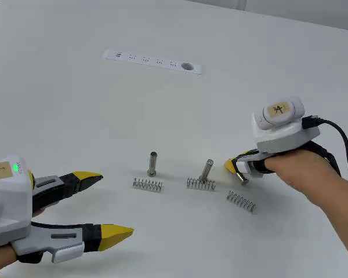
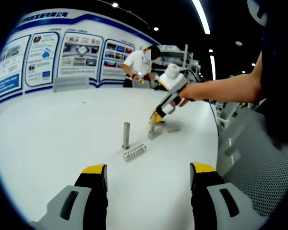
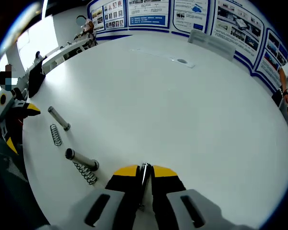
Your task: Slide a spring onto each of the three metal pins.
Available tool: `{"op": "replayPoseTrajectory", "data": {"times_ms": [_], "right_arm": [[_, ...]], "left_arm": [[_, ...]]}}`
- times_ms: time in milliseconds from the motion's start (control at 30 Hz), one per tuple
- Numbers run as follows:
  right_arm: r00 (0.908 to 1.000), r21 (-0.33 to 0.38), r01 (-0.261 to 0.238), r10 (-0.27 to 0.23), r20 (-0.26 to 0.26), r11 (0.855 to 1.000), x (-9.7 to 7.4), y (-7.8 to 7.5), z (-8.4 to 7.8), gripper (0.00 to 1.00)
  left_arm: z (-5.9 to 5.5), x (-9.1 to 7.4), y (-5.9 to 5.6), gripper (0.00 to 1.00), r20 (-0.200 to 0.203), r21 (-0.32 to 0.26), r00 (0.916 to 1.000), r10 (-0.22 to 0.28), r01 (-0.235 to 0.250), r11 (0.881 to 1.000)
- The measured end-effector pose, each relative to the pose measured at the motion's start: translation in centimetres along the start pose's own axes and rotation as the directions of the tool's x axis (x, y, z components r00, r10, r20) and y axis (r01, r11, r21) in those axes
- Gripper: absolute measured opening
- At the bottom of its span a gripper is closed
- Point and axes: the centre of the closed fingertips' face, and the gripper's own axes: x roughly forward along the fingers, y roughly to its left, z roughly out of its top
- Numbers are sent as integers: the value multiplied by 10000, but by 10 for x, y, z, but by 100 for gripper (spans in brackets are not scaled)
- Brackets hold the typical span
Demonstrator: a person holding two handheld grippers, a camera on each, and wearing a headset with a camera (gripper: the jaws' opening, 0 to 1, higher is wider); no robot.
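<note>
Clamping right tongs (image 1: 235,168) hold one metal pin (image 3: 144,178).

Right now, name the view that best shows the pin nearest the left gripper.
Left gripper view: the pin stands side-on, full length. Head view shows it smaller, from above; right gripper view, small and far off.

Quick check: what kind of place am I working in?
Probably an exhibition or demo hall at a technical workplace: poster boards line the blue-trimmed wall, strip lights run along a dark ceiling, and another person stands beyond this big white table.
</note>
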Motion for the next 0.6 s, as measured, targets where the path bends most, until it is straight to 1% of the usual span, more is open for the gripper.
{"op": "replayPoseTrajectory", "data": {"times_ms": [100,167,233,267,300,467,533,600], "right_arm": [[10000,135,10,-9,-27,9999,0,0,0,10],[10000,103,15,-14,-56,9999,0,0,0,10],[9998,147,39,-37,-173,9999,0,0,0,9],[9998,206,64,-60,-203,9998,0,-1,0,9],[9997,413,101,-92,-217,9991,0,-1,-1,9],[9999,739,108,-102,-83,9972,-1,-2,-2,8],[9999,871,55,-67,129,9962,-4,-4,-1,8],[9998,912,47,-65,198,9958,-7,-6,0,8]], "left_arm": [[1,0,1,71,32,-11,10000,18,-18,10000],[1,0,1,71,63,-19,10000,26,-26,10000],[2,0,1,71,78,-18,10000,21,-21,10000],[2,0,1,71,77,-8,10000,20,-20,10000],[2,0,1,71,81,5,10000,21,-21,10000],[3,-2,1,70,95,32,9999,43,-44,10000],[4,-3,1,70,96,53,9999,68,-68,10000],[5,-3,2,70,104,54,9999,79,-80,10000]]}}
